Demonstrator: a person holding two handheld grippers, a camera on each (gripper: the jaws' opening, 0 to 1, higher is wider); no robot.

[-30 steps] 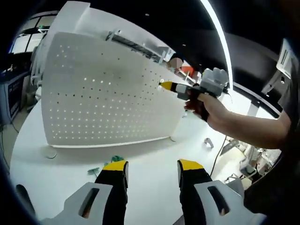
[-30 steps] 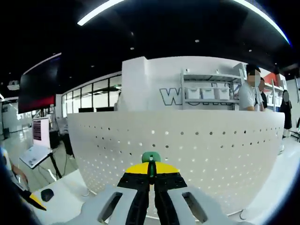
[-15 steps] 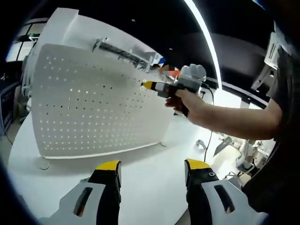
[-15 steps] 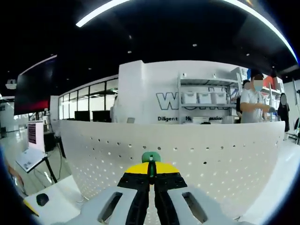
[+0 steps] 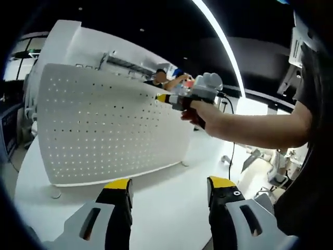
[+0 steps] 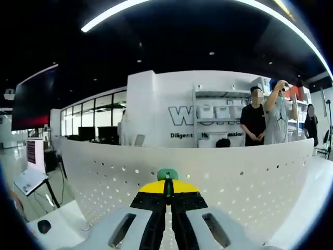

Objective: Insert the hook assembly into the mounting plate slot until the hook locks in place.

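The green hook [image 6: 167, 174] sits pinched between the yellow tips of my right gripper [image 6: 167, 188], its rounded green top poking up just above them; the rest of it is hidden by the jaws, which are closed tight on it. It is held right in front of the mounting plate [image 6: 223, 182], a white, upright pegboard panel pierced with even rows of small round holes, standing on a white table [image 5: 171, 198]. In the left gripper view I see that same panel [image 5: 109, 125] from the side, with my right gripper [image 5: 165, 98] at its upper right part, carried by my hand [image 5: 203, 112]; whether the tips touch the panel I cannot tell.

My left gripper [image 5: 169, 185] hangs low over the table, near the panel's foot, its two yellow-tipped jaws set wide apart with nothing between them.

I count one hook, one panel and two grippers. Beyond the panel stand two people [image 6: 265, 117] by a shelf unit [image 6: 218, 112] holding white bins. On the far white wall large letters begin "W" [image 6: 179, 115], and the smaller line below starts "Diligent"; the rest I cannot read.
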